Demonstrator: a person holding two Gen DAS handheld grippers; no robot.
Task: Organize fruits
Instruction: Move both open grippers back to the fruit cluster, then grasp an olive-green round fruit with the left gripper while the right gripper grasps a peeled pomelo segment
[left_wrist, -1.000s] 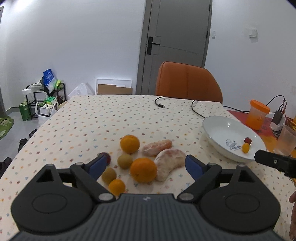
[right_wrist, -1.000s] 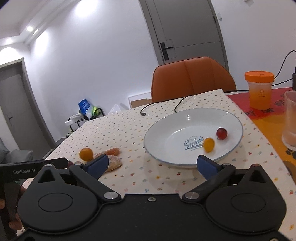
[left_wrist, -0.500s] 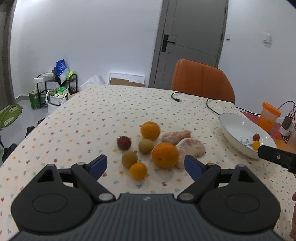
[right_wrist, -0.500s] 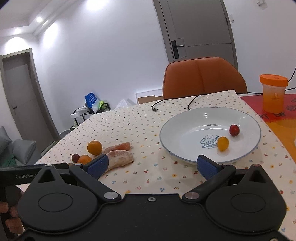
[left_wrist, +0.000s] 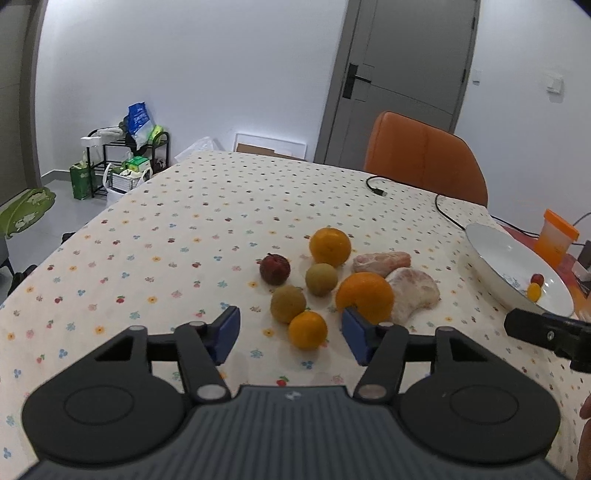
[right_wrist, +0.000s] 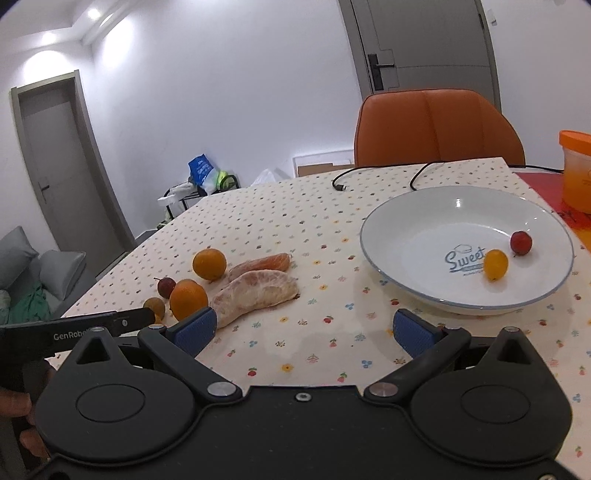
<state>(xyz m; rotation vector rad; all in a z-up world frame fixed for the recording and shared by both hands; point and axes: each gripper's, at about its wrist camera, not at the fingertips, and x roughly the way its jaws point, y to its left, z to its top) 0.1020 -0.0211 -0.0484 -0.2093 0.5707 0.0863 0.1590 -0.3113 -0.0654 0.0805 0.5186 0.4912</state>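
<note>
The left gripper (left_wrist: 290, 334) stood wide open and empty, hovering near the small orange (left_wrist: 307, 329) at the near edge of the fruit cluster. Eight pieces lay on the tablecloth (left_wrist: 166, 236). To the right, the plate (right_wrist: 413, 221) held only two small fruits. The right gripper (right_wrist: 303, 330) gaped empty too.

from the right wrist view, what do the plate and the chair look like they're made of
The white plate looks like glazed ceramic: glossy, with light glints and a thin blue rim line. The orange chair looks like smooth leather or faux leather, with a padded, seamed back; which one is unclear.
</note>
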